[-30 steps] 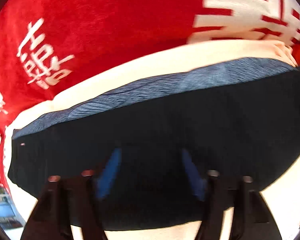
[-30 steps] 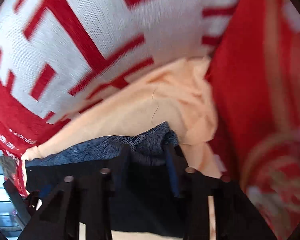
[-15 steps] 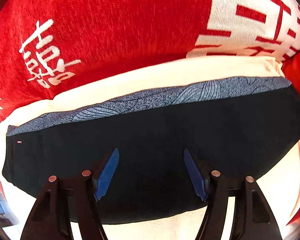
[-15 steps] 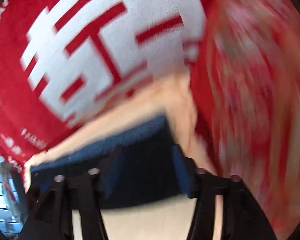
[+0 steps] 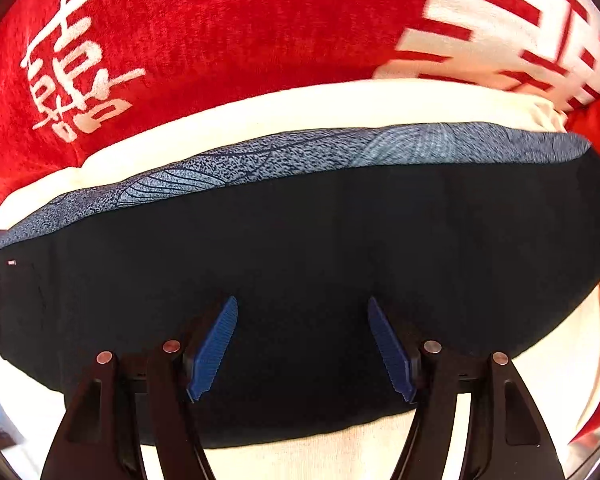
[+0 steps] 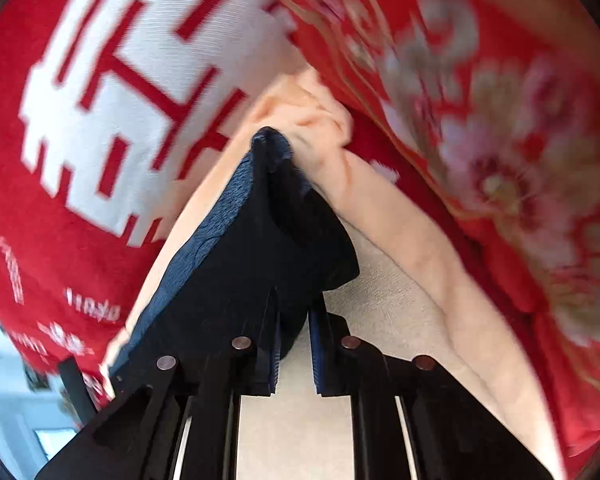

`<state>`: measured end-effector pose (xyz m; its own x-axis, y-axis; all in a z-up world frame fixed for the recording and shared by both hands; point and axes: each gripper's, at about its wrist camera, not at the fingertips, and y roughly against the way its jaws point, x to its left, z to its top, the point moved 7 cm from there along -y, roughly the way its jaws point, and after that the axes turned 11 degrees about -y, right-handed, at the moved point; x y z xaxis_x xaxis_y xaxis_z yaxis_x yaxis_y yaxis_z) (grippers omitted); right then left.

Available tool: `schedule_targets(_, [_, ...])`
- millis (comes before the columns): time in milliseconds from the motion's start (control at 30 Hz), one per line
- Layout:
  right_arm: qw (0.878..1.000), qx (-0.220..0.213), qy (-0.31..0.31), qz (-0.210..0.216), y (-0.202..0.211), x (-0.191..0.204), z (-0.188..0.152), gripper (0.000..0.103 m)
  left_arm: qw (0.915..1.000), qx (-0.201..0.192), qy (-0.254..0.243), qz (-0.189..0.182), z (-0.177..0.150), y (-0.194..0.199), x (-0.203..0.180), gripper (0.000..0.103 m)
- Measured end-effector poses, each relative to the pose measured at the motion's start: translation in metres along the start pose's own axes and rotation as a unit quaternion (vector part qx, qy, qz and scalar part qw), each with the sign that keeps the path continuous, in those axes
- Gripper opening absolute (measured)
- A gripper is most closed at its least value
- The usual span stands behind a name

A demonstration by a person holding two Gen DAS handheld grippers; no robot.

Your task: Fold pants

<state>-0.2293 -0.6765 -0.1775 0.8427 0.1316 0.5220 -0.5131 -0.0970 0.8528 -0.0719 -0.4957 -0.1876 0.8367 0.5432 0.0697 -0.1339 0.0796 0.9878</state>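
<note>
The dark navy pants (image 5: 300,248) lie flat on a cream cloth, with a blue-grey patterned layer (image 5: 284,156) showing along their far edge. My left gripper (image 5: 302,344) hovers over the near part of the pants with its blue pads wide apart and empty. In the right wrist view my right gripper (image 6: 294,350) has its jaws almost together on the near edge of the pants (image 6: 252,264) and lifts that end, so the fabric rises in a ridge away from me.
The cream cloth (image 5: 260,112) lies on a red blanket with white characters (image 5: 220,28). A red floral quilt (image 6: 500,140) lies to the right in the right wrist view. A window or floor area shows at lower left (image 6: 16,400).
My right gripper has closed from open onto the pants' edge and swung right and up, lifting that end. My left gripper has stayed open and nearly still over the pants.
</note>
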Motion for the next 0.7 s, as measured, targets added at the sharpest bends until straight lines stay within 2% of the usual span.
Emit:
schedule_targets(67, [0.999,0.013,0.020,-0.031,-0.009,-0.006,-0.001,0.019,0.9999,0.000,-0.011,0.005,-0.006,-0.001,-0.004,0.069])
schedule_targets(133, [0.995,0.019,0.014,-0.093,-0.015,-0.027,0.004,0.038,1.0000,-0.005,-0.005,0.002,-0.009,-0.002,-0.002,0.073])
schedule_targets(233, [0.996,0.006,0.013,-0.089,0.001,-0.020,-0.004,0.041,0.9999,0.002,0.009,-0.013,-0.010,-0.002,0.003,0.075])
schedule_targets(300, [0.997,0.013,0.009,-0.070,0.009,-0.010,-0.017,0.048,0.9998,0.007,0.011,-0.012,-0.014,-0.001,0.009,0.075])
schedule_targets(367, [0.998,0.028,0.015,-0.060,0.014,-0.003,-0.035,0.053,0.9998,0.013,0.011,-0.010,-0.019,0.004,0.011,0.075])
schedule_targets(500, [0.996,0.070,0.040,-0.037,0.001,0.021,-0.071,0.053,0.9994,0.014,0.025,-0.017,-0.032,0.025,0.020,0.075])
schedule_targets(567, [0.994,0.091,0.047,-0.023,-0.011,0.029,-0.094,0.053,0.9991,0.008,0.036,-0.020,-0.043,0.037,0.035,0.075])
schedule_targets(700, [0.988,0.128,0.080,0.002,-0.029,0.070,-0.146,0.053,0.9984,0.007,0.054,-0.016,-0.073,0.050,0.082,0.075])
